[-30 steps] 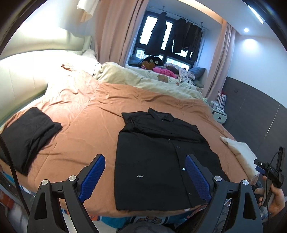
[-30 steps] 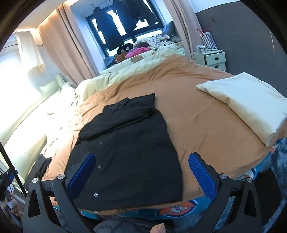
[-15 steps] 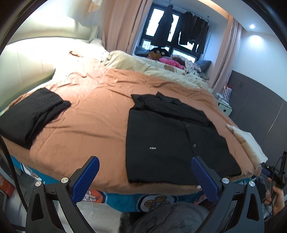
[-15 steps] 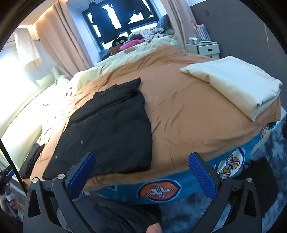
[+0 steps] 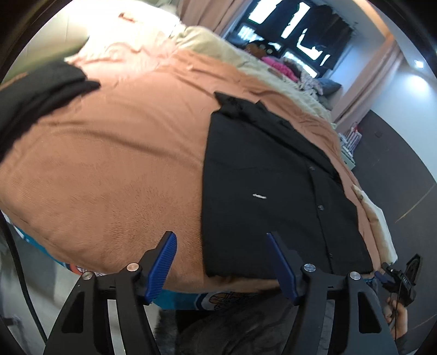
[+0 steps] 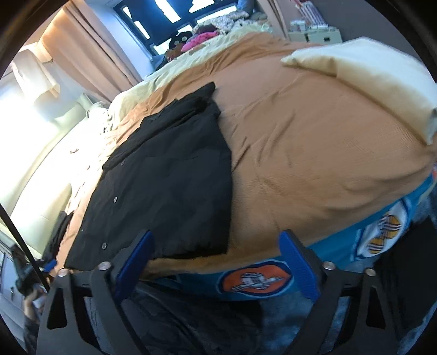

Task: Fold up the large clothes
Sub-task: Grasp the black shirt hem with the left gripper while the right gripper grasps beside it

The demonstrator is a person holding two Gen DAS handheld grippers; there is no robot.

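A black button-up shirt [image 5: 273,191] lies flat on the orange bedspread [image 5: 123,163], sleeves folded in, hem toward the bed's near edge. My left gripper [image 5: 220,245] hovers low at that edge; its jaws are closing with the hem's left corner between the blue pads, which do not touch it. In the right wrist view the shirt [image 6: 169,177] fills the left half. My right gripper [image 6: 217,245] is closing too, with the hem's right corner between its fingers, apart from the pads. A hand holds the right gripper [image 5: 404,278] at the lower right of the left wrist view.
A folded black garment [image 5: 35,92] lies at the bed's far left. A cream pillow [image 6: 368,73] rests on the right side. Below the bedspread hangs a blue sheet with orange badges [image 6: 254,278]. A white nightstand [image 6: 314,32] stands beyond the bed; dark clothes hang at the window [image 5: 300,16].
Both grippers have sunk toward the bed's near edge and closer to the shirt's hem. Their jaws have narrowed, the left more than the right. The shirt has not moved.
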